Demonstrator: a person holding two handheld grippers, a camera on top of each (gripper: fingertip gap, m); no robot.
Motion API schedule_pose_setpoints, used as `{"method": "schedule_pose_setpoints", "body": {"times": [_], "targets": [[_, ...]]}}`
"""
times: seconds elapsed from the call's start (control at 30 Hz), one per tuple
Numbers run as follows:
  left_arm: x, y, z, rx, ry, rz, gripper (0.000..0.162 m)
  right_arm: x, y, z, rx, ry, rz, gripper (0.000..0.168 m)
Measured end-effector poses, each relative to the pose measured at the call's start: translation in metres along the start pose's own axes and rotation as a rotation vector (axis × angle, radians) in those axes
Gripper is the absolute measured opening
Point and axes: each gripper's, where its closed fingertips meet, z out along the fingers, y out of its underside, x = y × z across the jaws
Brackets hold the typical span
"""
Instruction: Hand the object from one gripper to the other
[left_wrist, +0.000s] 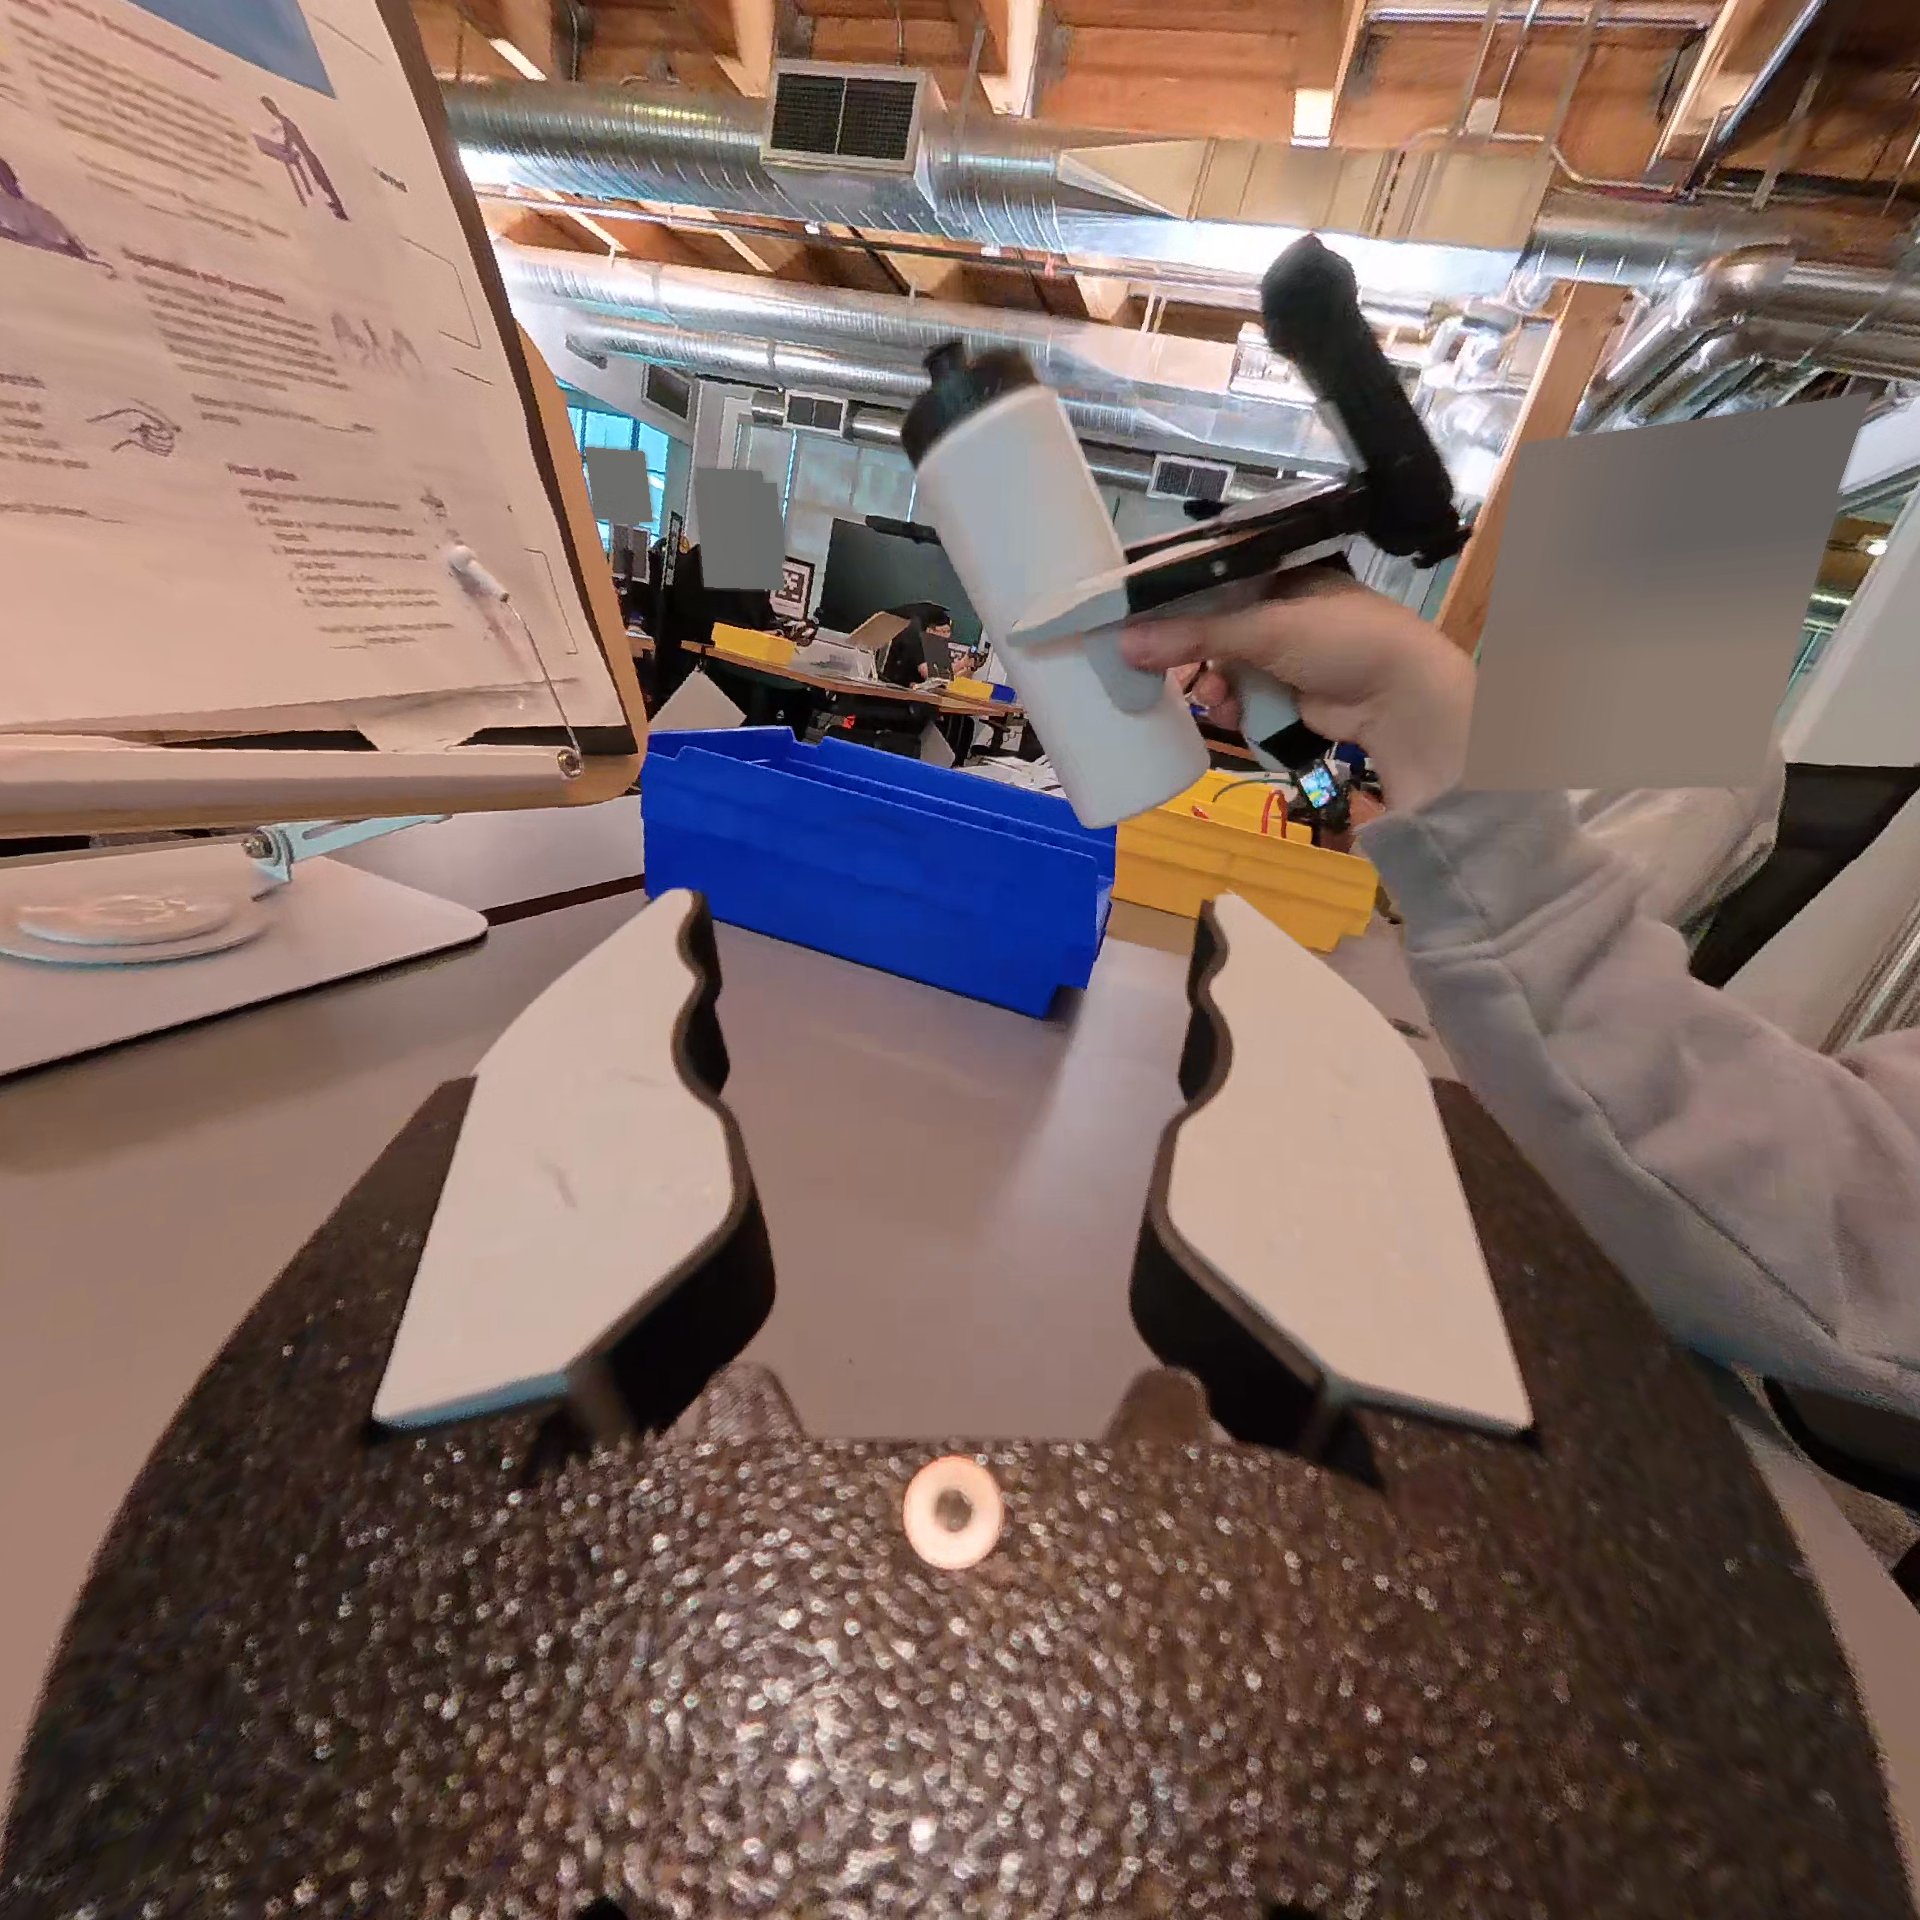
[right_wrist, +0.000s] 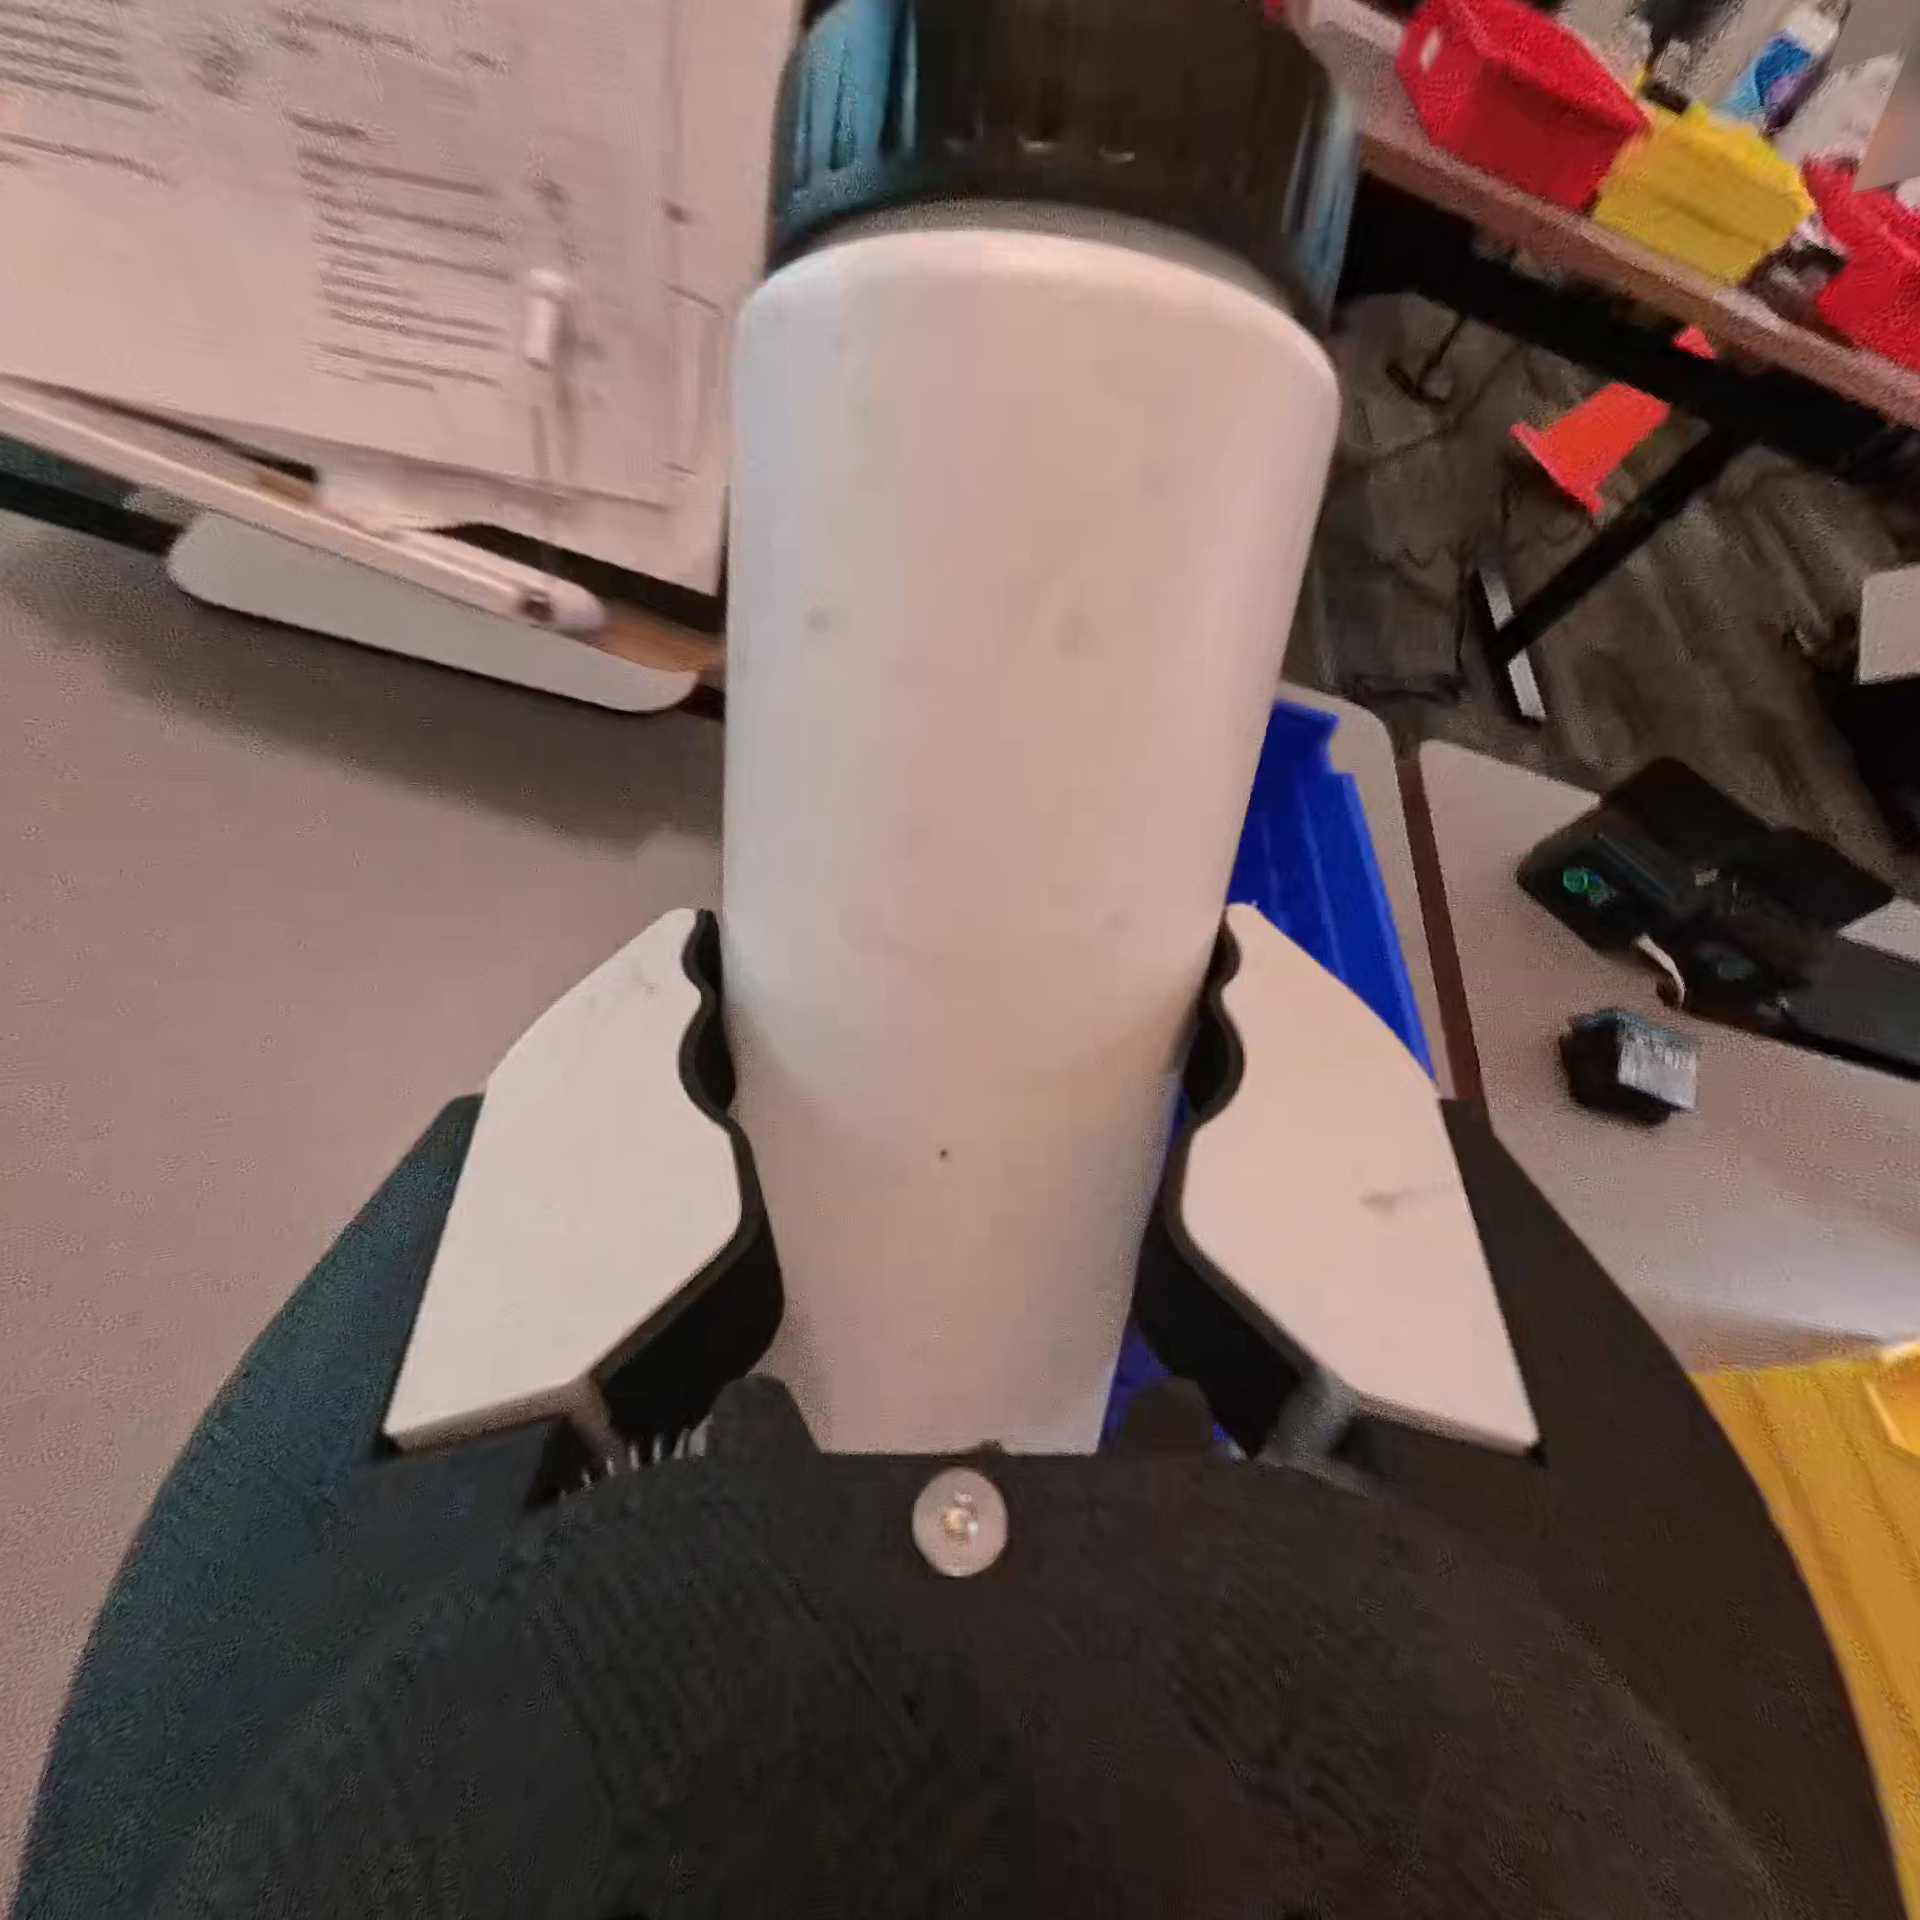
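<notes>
A white bottle (right_wrist: 997, 727) with a black cap is clamped between the two fingers of my right gripper (right_wrist: 961, 935), which is shut on its lower body. In the left wrist view the same bottle (left_wrist: 1029, 540) hangs tilted in the air, cap up and to the left, held by the right gripper (left_wrist: 1081, 623) in a person's hand with a grey sleeve. My left gripper (left_wrist: 951, 925) is open and empty, low over the grey table (left_wrist: 904, 1143), below and in front of the bottle.
A blue bin (left_wrist: 862, 842) and a yellow bin (left_wrist: 1236, 862) stand on the table behind the left gripper. A document stand with printed sheets (left_wrist: 260, 395) is at the left. Red and yellow bins (right_wrist: 1621, 135) sit on a far table.
</notes>
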Motion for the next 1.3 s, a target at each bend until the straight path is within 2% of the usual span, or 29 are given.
{"method": "schedule_pose_setpoints", "body": {"times": [0.07, 0.17, 0.27, 0.4, 0.5, 0.6, 0.67, 0.77, 0.87, 0.97, 1.13, 1.23, 1.3], "targets": [[0.003, 0.003, 0.002, -0.019, 0.006, 0.02, 0.085, 0.031, 0.021, 0.016, -0.047, 0.021, 0.072, 0.088], [0.006, 0.008, 0.004, -0.051, 0.011, 0.049, 0.084, 0.048, 0.044, 0.04, -0.114, -0.024, 0.125, 0.088], [0.009, 0.012, 0.007, -0.072, 0.019, 0.057, 0.084, 0.039, 0.047, 0.059, -0.144, -0.109, 0.142, 0.088], [0.011, 0.018, 0.009, -0.095, 0.026, 0.057, 0.083, 0.038, 0.062, 0.078, -0.325, -0.059, 0.009, 0.088], [0.012, 0.022, 0.011, -0.114, 0.035, 0.054, 0.082, 0.01, 0.063, 0.092, -0.356, -0.227, 0.077, 0.088], [0.013, 0.026, 0.012, -0.129, 0.038, 0.056, 0.082, 0.023, 0.067, 0.094, -0.376, -0.136, 0.053, 0.087], [0.013, 0.029, 0.013, -0.139, 0.038, 0.058, 0.082, 0.024, 0.07, 0.09, -0.383, -0.159, 0.064, 0.084], [0.014, 0.029, 0.014, -0.143, 0.037, 0.064, 0.082, 0.03, 0.064, 0.08, -0.327, -0.19, 0.091, 0.071], [0.013, 0.028, 0.014, -0.141, 0.028, 0.065, 0.082, 0.048, 0.058, 0.067, -0.285, -0.102, 0.079, 0.073], [0.011, 0.026, 0.013, -0.138, 0.016, 0.069, 0.082, 0.043, 0.044, 0.05, -0.239, -0.082, 0.04, 0.073], [0.007, 0.013, 0.01, -0.094, -0.007, 0.075, 0.082, -0.016, -0.001, 0.023, -0.047, -0.205, -0.043, 0.073], [-0.001, -0.006, 0.003, -0.05, -0.071, 0.103, 0.082, -0.072, -0.028, 0.006, 0.136, -0.268, -0.093, 0.082], [-0.005, -0.022, -0.004, -0.021, -0.133, 0.132, 0.081, -0.112, -0.035, -0.003, 0.241, -0.33, -0.125, 0.082]]}}
